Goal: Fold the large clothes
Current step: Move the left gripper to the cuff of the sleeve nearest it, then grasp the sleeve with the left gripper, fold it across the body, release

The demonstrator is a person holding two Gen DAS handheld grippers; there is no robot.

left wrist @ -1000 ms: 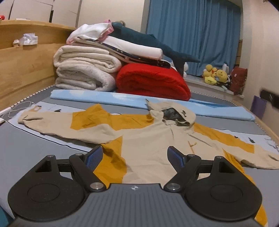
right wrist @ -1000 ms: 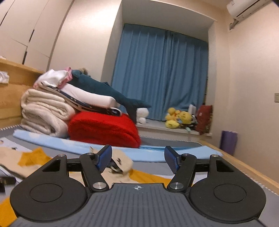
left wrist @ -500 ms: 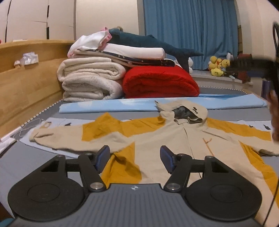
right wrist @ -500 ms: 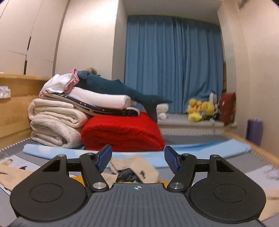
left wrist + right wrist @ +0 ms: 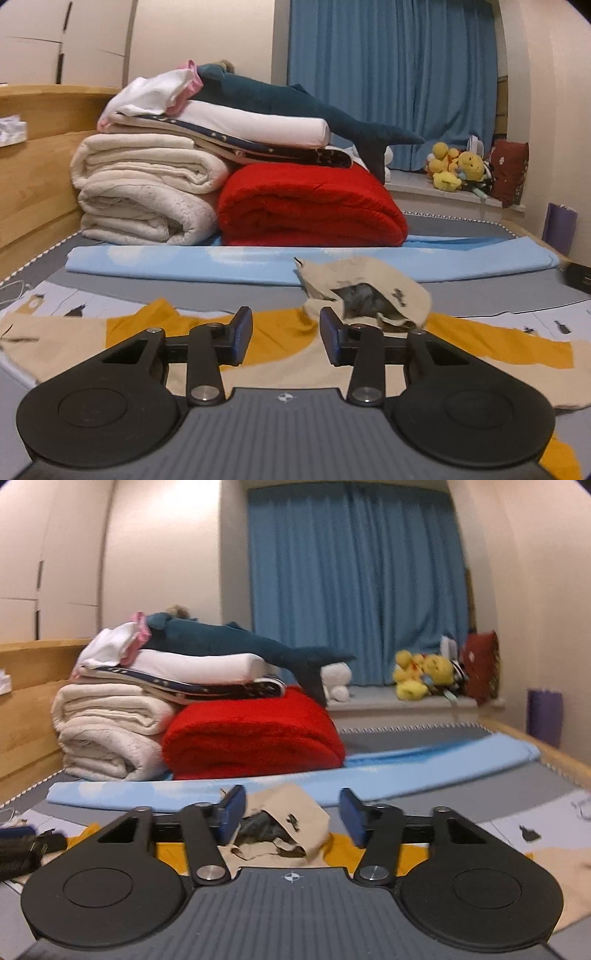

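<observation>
Your left gripper (image 5: 286, 334): jaws closing, nothing between the pads, hoodie (image 5: 280, 363) flat just below and ahead | your right gripper (image 5: 291, 814): jaws closing, not pinching, hood (image 5: 291, 814) bunched right ahead between the fingers | red blanket (image 5: 310, 206) far ahead.

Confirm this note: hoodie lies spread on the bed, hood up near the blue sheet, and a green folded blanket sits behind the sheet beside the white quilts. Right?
Not quite: the blanket is red, not green, as the left wrist view shows. The rest holds: the hoodie lies spread on the bed, hood near the blue sheet, with the white quilts beside the blanket.
</observation>
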